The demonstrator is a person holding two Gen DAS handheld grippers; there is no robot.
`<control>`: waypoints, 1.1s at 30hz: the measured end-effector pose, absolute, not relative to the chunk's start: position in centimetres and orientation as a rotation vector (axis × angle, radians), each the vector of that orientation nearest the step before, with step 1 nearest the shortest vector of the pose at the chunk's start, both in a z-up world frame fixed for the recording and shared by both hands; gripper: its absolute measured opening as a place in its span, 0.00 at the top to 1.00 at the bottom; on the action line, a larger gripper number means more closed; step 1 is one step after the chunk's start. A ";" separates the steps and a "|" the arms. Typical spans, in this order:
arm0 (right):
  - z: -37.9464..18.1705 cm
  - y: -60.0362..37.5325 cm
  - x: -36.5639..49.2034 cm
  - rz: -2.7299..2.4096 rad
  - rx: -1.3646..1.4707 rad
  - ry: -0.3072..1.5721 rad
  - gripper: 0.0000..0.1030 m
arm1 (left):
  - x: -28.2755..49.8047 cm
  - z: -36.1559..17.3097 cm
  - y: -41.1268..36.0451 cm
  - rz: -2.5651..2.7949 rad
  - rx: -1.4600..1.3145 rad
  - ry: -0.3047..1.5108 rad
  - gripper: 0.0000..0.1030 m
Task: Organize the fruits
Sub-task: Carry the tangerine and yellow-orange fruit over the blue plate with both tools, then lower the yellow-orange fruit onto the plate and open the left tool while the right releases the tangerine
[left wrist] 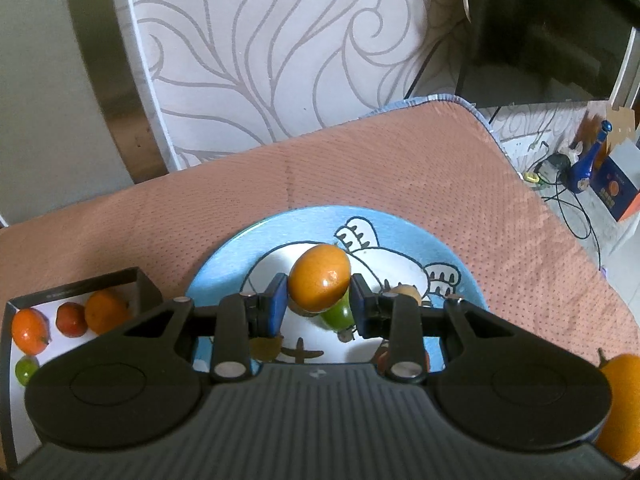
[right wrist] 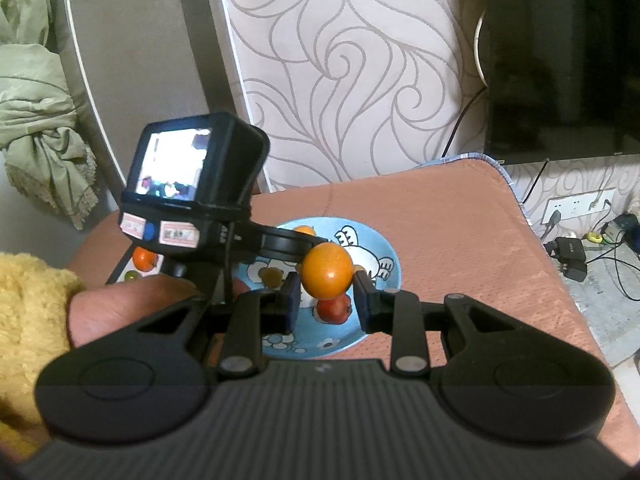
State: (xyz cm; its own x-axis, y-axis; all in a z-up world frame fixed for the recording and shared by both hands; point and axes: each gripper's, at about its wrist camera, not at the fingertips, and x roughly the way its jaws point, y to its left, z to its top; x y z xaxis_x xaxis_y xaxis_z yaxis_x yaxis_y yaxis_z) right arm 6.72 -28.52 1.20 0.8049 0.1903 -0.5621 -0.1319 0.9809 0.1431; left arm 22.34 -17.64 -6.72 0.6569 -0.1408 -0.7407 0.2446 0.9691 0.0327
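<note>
Surface: salmon mat over table; swirl-patterned wall behind.
Plate: blue cartoon plate at centre, bearing green fruit and red fruit.
Box: black-edged box left of the plate, holding small fruits.
Obstruction: left hand and camera unit block the right view.
Left gripper: pads clamped on orange fruit above plate.
Right gripper: pads clamped on round orange above plate.

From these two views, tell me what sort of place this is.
Most likely a home living room: patterned wallpaper behind, a dark TV screen against it, and a cloth-covered table holding a cartoon plate of fruit. Chargers and cables lie on the floor.
</note>
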 end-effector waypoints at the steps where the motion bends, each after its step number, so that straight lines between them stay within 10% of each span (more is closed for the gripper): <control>1: 1.2 -28.5 6.7 0.172 0.099 0.611 0.69 | 22.4 -6.9 -17.7 -0.220 0.137 0.828 0.63; 33: 1.3 -28.3 6.5 0.163 0.098 0.612 0.69 | 24.1 -7.1 -19.3 -0.251 0.190 0.819 0.57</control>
State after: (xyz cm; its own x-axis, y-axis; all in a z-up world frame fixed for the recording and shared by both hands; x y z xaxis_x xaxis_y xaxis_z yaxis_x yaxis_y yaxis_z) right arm 6.48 -28.34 1.33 0.8060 0.1813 -0.5635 -0.1233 0.9825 0.1398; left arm 24.07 -19.25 -7.13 0.6563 -0.1474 -0.7399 0.2932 0.9535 0.0701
